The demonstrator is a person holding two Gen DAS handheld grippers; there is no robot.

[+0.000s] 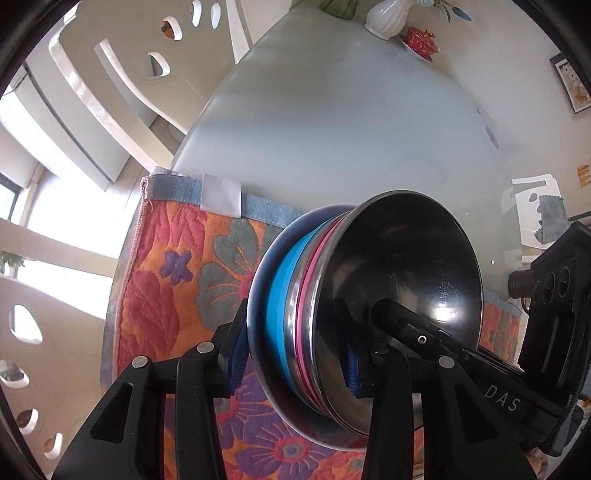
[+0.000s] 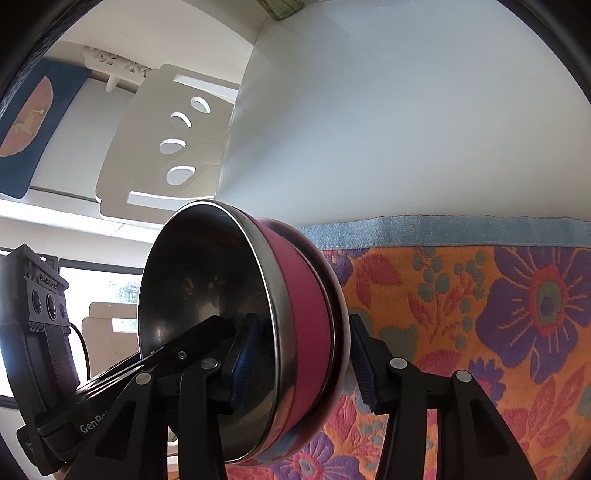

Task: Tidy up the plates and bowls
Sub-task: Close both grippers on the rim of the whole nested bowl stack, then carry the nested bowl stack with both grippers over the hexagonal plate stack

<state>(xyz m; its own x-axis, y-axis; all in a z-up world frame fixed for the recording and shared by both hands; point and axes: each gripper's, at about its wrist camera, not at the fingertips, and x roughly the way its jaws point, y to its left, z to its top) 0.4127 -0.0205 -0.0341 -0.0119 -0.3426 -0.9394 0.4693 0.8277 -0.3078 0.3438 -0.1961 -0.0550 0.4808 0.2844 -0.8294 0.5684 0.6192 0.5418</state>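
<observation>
The left gripper (image 1: 295, 354) is clamped on a nested stack (image 1: 291, 317) of bowls: one blue-padded finger presses the outer wall of the dark outermost bowl, the other sits inside the steel bowl (image 1: 402, 280) on top. Between those two show a blue band and a pink band, the rims of bowls nested within. The stack is tipped on edge, its open mouth facing sideways, above a flowered mat (image 1: 177, 280) on the white desk (image 1: 332, 122).

The right gripper (image 2: 299, 358) is clamped on the same stack from the opposite rim: one finger inside the steel bowl (image 2: 207, 273), the other against the outside, past the pink bowl (image 2: 310, 306). The mat (image 2: 480, 302) lies under it, its blue hem edging the bare desk (image 2: 406, 110).

Each view shows the other gripper reaching into the steel bowl. At the desk's far end stand a white vase (image 1: 388, 16) and a red lidded cup (image 1: 419, 38) on a saucer, well apart from the stack. White chairs (image 1: 122, 70) stand beside the desk.
</observation>
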